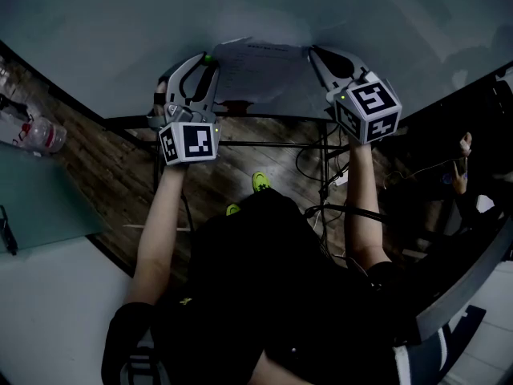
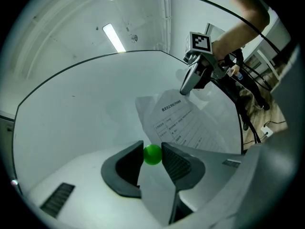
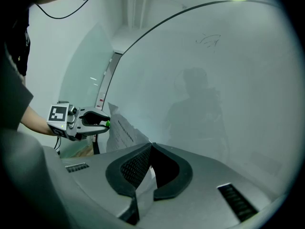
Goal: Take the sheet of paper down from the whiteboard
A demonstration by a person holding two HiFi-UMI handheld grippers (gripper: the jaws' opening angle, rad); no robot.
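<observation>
**Tear risk with the sheet held at both sides**

Head view: the white printed sheet of paper (image 1: 260, 74) lies on the glossy whiteboard (image 1: 96, 30) near its lower edge. The left hand-held gripper (image 1: 205, 61) and right hand-held gripper (image 1: 314, 53) are at its two sides.

Left gripper view: the jaws clamp a small green round magnet (image 2: 152, 155) at the sheet's corner.

Right gripper view: the jaws are fully closed, pinching the sheet's edge.

Pulling rightward before the magnet lifts could rip or crumple the sheet, and a slipping magnet could drop.

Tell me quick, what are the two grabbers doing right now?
Left gripper: fingers closed on the green ball.
Right gripper: fingers closed on the sheet of paper.
</observation>
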